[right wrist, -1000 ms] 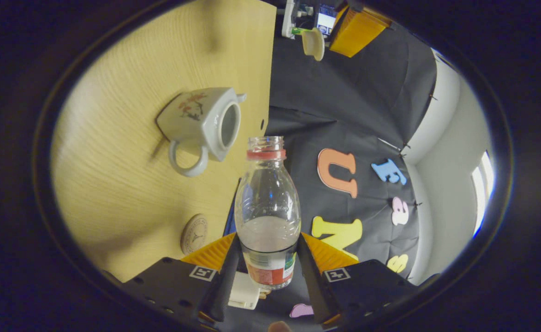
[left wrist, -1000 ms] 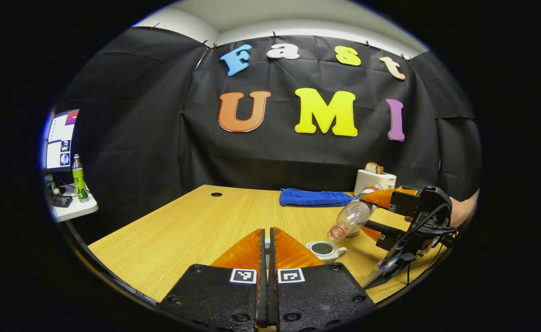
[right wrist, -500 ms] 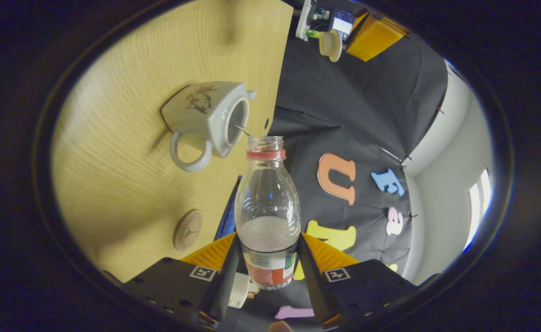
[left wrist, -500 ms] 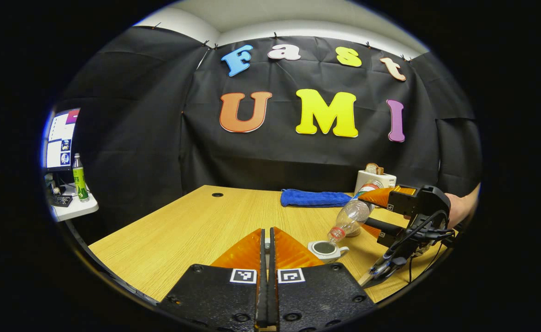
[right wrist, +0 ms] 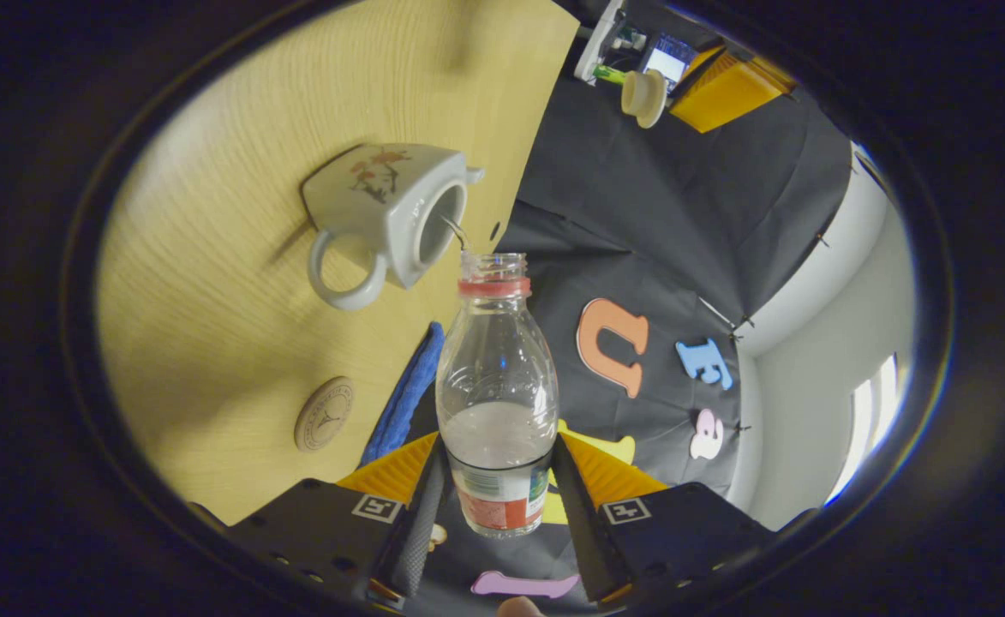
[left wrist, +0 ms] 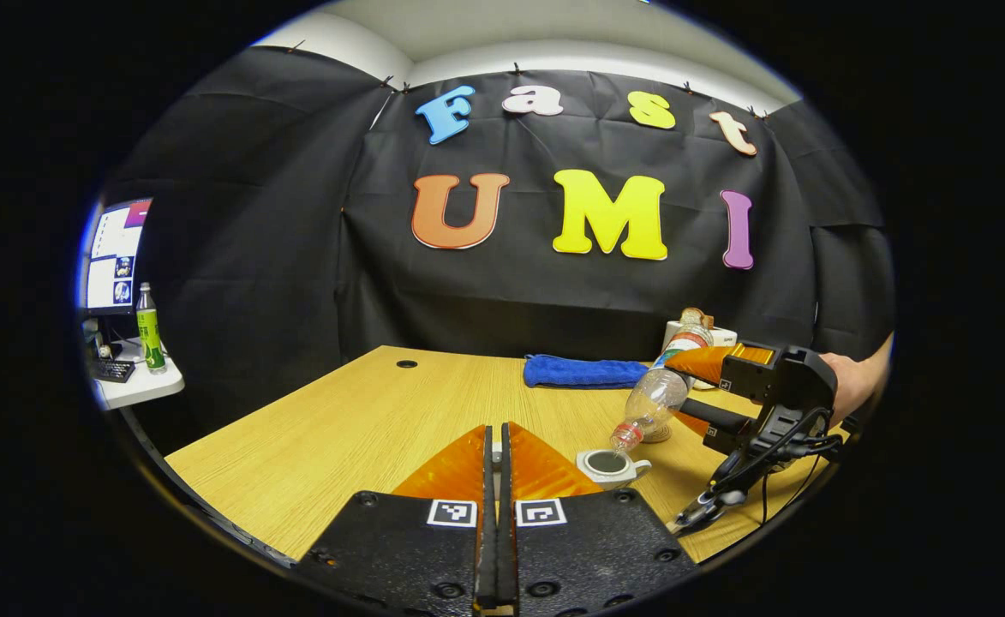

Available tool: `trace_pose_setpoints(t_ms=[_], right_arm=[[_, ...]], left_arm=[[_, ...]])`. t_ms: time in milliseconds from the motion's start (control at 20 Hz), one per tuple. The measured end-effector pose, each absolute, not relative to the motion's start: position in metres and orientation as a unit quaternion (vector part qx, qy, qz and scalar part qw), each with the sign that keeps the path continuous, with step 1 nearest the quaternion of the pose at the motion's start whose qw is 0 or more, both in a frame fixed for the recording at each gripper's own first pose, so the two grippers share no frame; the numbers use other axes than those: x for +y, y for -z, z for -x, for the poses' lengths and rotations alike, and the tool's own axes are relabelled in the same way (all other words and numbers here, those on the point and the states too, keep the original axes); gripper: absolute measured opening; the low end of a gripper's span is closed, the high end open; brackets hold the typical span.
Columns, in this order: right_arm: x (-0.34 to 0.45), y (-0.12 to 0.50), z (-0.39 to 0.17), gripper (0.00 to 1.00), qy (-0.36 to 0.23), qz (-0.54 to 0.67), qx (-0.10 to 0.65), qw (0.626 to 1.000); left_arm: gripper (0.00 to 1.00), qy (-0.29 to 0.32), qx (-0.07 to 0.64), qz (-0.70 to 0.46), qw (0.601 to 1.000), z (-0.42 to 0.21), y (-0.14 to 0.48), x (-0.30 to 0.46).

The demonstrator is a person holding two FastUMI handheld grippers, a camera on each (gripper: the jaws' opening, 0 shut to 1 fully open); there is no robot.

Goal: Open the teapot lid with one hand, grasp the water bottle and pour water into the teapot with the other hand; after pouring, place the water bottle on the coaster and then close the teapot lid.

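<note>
water bottle [right wrist: 496,403] between right gripper [right wrist: 495,493] jaws — clamped, tilted.

Clear plastic water bottle [right wrist: 497,377]: tilting neck-down, trickling into teapot.
White ceramic teapot [right wrist: 386,218]: standing open on table.
Small cream lid [right wrist: 643,92]: hanging aloft.
Round wooden coaster [right wrist: 323,414]: lying bare nearby.

place: a recording booth in an office-like room | I see black cloth walls [left wrist: 236,257] pinned round a wooden table [left wrist: 356,420] | side desk with monitor [left wrist: 112,257], keyboard [left wrist: 112,371], green bottle [left wrist: 149,330]
</note>
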State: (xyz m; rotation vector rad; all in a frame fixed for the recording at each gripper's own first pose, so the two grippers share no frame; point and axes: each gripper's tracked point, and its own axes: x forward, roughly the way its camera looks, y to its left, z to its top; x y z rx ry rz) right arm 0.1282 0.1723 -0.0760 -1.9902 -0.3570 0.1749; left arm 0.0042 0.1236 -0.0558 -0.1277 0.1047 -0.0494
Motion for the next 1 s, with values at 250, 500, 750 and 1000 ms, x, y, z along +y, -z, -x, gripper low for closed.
trace_pose_setpoints(t_ms=[250, 500, 750, 1000], right_arm=[[0.175, 0.069, -0.132, 0.69, -0.062, 0.844, -0.159, 0.508], [0.179, 0.069, -0.127, 0.70, -0.058, 0.853, -0.168, 0.490], [0.181, 0.068, -0.128, 0.69, -0.057, 0.856, -0.166, 0.487], [0.182, 0.069, -0.128, 0.69, -0.058, 0.852, -0.167, 0.493]], left_arm=[[0.03, 0.024, 0.049, 0.065, 0.996, -0.002, 0.053, 0.127], [0.03, 0.023, 0.047, 0.070, 0.996, -0.001, 0.053, 0.130], [0.03, 0.022, 0.046, 0.070, 0.996, 0.000, 0.052, 0.131], [0.03, 0.019, 0.046, 0.068, 0.996, 0.001, 0.052, 0.132]])
